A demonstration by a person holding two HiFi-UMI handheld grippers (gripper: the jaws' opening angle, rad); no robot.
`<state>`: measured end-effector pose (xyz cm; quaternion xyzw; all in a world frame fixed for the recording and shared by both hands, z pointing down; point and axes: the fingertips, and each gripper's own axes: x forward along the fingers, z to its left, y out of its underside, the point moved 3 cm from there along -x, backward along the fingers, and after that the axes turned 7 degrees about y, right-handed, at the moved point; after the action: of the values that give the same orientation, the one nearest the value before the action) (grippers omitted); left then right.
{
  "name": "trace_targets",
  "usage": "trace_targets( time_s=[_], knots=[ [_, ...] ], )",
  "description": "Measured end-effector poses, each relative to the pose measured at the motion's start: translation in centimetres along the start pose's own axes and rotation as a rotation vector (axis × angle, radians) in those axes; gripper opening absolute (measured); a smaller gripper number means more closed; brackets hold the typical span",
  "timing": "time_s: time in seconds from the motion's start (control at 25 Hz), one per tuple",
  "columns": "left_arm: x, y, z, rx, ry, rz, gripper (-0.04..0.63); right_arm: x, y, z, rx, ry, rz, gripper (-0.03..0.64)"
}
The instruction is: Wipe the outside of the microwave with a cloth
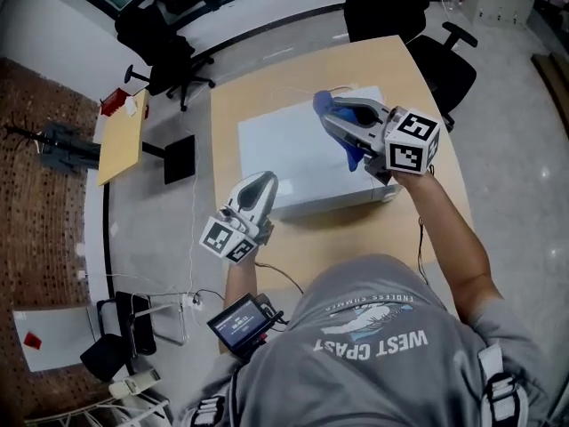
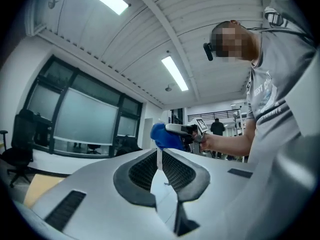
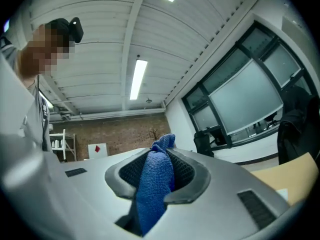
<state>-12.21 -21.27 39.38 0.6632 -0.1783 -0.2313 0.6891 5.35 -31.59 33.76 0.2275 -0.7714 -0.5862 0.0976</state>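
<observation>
While the person stands at a wooden table [image 1: 233, 96], the right gripper [image 1: 336, 114] is clamped on a blue cloth [image 3: 154, 184]. The cloth fills the gap between its jaws, bunches up past the tips and hangs down behind them. In the head view this gripper sits over the right part of the microwave [image 1: 289, 145], a white box lying on the middle of the table. Whether the cloth touches the microwave's top is hard to judge from above; it looks to be held clear of it.

The left gripper [image 1: 259, 183] is closed with nothing in it, its jaws pressed together along a thin line. It is at the microwave's near left corner, pointing roughly level towards the far side of the table, and seems to be just beside the box rather than on it. Its own view looks across at the other gripper and the blue cloth, with windows and ceiling lights behind.

Two black office chairs [image 1: 160, 29] stand beyond the table. A small screen [image 1: 240, 320] is mounted at the person's chest, on the left side.
</observation>
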Motion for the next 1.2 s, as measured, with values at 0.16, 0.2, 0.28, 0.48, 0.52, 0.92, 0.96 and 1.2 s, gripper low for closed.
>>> trace_targets(
  time_s=[0.16,0.2,0.28,0.48,0.52,0.92,0.96,1.2],
  knots=[
    [1.0,-0.5,0.0,-0.019,0.098,-0.011,0.077,4.4,1.3,6.1,-0.053,-0.088,0.064,0.1],
    [1.1,-0.5,0.2,-0.032,0.112,-0.013,0.168,5.4,1.7,7.3,-0.067,-0.105,0.079,0.1],
    [1.0,-0.5,0.6,-0.057,0.133,-0.025,0.254,7.3,2.6,9.6,-0.094,-0.133,0.11,0.1],
    [-0.3,-0.6,1.7,-0.091,0.16,-0.061,0.264,11.3,5.4,13.8,-0.207,-0.147,0.197,0.101],
    [-0.7,-0.6,2.0,-0.092,0.163,-0.066,0.264,12.0,5.9,14.3,-0.239,-0.131,0.211,0.109],
    [-4.2,-1.1,4.2,-0.076,0.143,-0.106,0.136,16.4,8.4,17.3,-0.34,-0.07,0.263,0.23],
    [-4.7,-1.2,4.5,-0.072,0.135,-0.111,0.117,16.6,8.4,17.3,-0.342,-0.06,0.257,0.23],
    [-7.1,-1.3,6.4,-0.047,0.069,-0.138,0.092,16.0,6.7,16.4,-0.328,0.019,0.155,0.233]
  ],
)
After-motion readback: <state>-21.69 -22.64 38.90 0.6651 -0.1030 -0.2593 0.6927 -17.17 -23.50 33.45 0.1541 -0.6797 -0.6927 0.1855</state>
